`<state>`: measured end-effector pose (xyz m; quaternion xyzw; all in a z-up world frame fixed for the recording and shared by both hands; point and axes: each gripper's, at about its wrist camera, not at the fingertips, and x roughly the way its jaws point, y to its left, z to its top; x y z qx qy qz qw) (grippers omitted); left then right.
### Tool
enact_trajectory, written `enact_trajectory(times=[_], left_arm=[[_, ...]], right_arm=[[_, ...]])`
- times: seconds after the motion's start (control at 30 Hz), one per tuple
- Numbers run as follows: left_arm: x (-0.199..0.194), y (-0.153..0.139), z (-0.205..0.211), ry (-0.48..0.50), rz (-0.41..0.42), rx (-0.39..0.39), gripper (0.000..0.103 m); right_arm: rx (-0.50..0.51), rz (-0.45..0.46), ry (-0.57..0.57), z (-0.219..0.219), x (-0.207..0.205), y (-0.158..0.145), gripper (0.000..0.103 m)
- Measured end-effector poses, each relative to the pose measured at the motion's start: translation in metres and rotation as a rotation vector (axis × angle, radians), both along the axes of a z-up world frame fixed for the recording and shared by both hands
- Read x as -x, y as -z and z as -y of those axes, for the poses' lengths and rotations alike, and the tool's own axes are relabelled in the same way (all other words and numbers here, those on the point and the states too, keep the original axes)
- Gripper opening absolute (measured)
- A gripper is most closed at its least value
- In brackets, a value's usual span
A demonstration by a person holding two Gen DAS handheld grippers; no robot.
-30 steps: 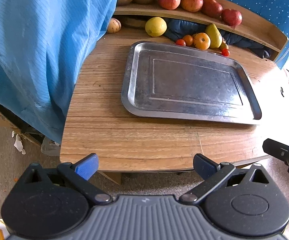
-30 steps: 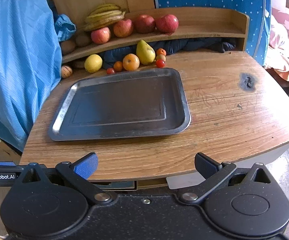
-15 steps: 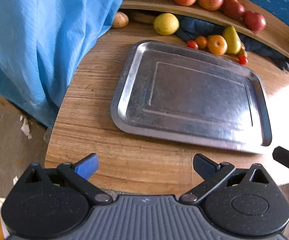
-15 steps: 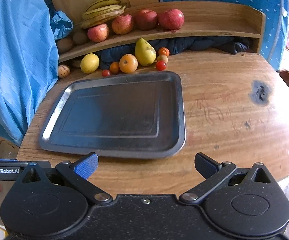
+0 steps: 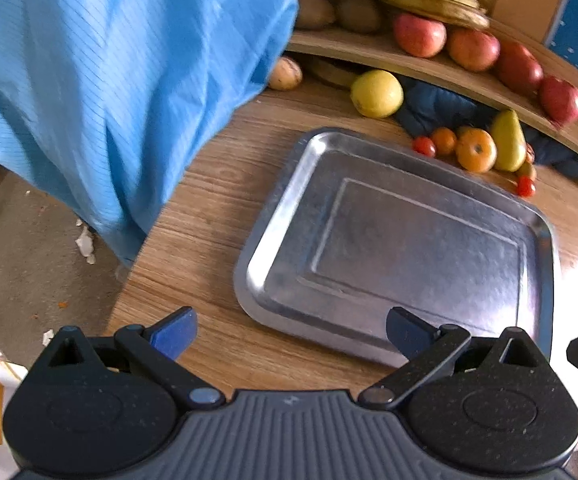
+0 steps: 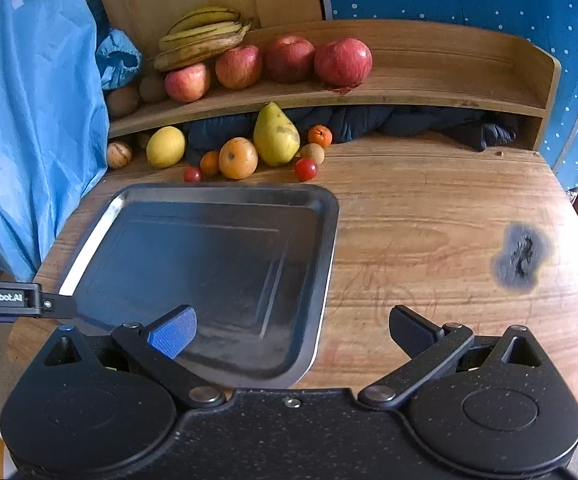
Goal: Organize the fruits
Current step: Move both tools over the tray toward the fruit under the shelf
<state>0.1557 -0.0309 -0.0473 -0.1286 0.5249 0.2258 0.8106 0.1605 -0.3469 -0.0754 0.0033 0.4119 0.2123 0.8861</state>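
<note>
Left hand-held gripper [image 5: 291, 330] spread wide and empty, hovering over the near edge of the tabletop [image 5: 213, 184], apparently to approach without snagging. Right hand-held gripper [image 6: 293, 330] likewise gaping, holding nothing, poised above the near right corner of the tray [image 6: 325, 240]. Tray bare, lying flat mid-tabletop, long axis running left to right, likely kept clear to receive fruit. Farther off, loose fruit clustered just beyond the tray's far rim: pear [image 6: 276, 136] upright, stem pointing up, beside an orange [image 6: 238, 158] and lemon [image 6: 165, 147]. Apples [image 6: 239, 66] and bananas [image 6: 203, 38] on the shelf [image 6: 429, 92] behind.
</note>
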Motion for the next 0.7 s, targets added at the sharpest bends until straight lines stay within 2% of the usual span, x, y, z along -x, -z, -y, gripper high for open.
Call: enact_trajectory(times=[0.3,0.47,0.7], left_arm=[[-0.023,-0.003,-0.023,-0.007,-0.014,-0.058,0.102],[-0.051,-0.007,-0.046,0.02,0.018,-0.062,0.102],[-0.084,-0.008,-0.068,0.113,0.09,-0.059,0.102]], right_arm=[[-0.034,-0.027,-0.022,-0.013,-0.021,0.005,0.102],[-0.058,-0.02,-0.004,-0.024,-0.037,0.004,0.102],[-0.076,-0.006,0.025,-0.047,-0.047,0.001,0.102]])
